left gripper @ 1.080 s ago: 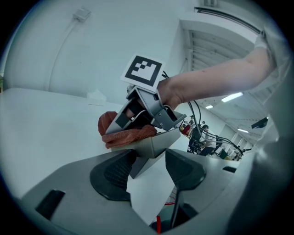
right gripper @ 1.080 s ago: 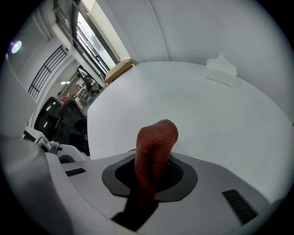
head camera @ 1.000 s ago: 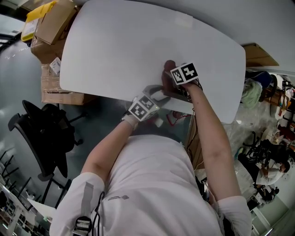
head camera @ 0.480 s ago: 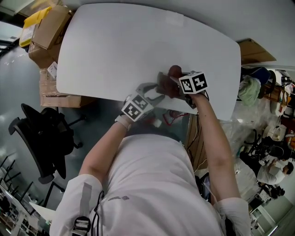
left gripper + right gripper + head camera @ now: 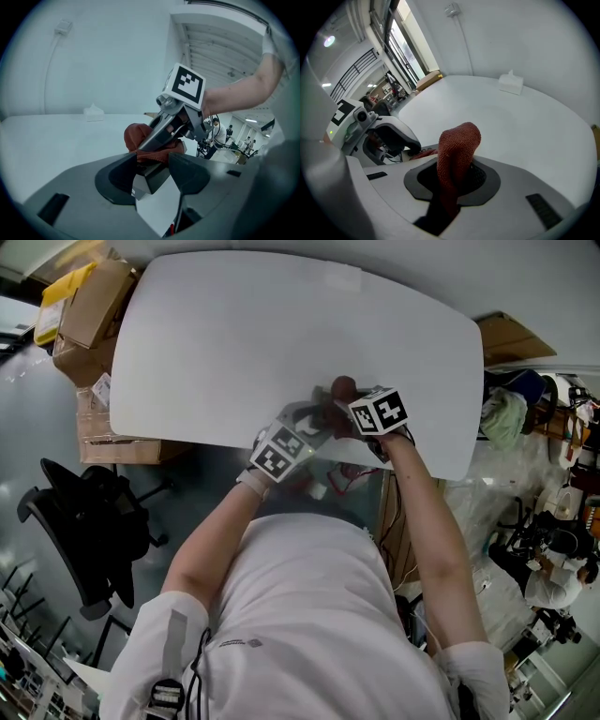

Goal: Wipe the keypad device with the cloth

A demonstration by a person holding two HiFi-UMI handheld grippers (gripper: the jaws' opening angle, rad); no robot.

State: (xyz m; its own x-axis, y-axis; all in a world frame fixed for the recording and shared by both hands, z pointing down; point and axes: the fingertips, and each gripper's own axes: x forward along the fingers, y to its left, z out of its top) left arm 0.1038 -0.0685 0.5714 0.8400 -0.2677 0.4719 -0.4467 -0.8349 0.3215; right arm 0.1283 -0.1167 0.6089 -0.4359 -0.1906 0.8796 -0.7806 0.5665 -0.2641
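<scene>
A person leaning over the near edge of a white surface [image 5: 234, 343], right of its middle, works with a tool in each hand. The left tool [image 5: 152, 162] has its jaws clamped on the keypad device [image 5: 143, 185], a small grey and white block held just above the surface close to that edge. The right tool [image 5: 452, 180] comes in from the opposite side, its jaws closed on a rust-red cloth [image 5: 457, 145] whose free end stands up in a rounded fold beyond the tips. In the left gripper view the lower bunch of cloth lies on the top of the device, touching it, directly above the left tool's jaws, and the right tool slopes down onto it from the upper right. Seen from the head, the two marker cubes sit near each other, with cloth and device between them. A small white box [image 5: 511, 84] stands well apart at the far edge of the surface. Cardboard boxes [image 5: 98, 296] are stacked off the far left corner, and a black office chair [image 5: 84, 521] stands on the floor to the left.
</scene>
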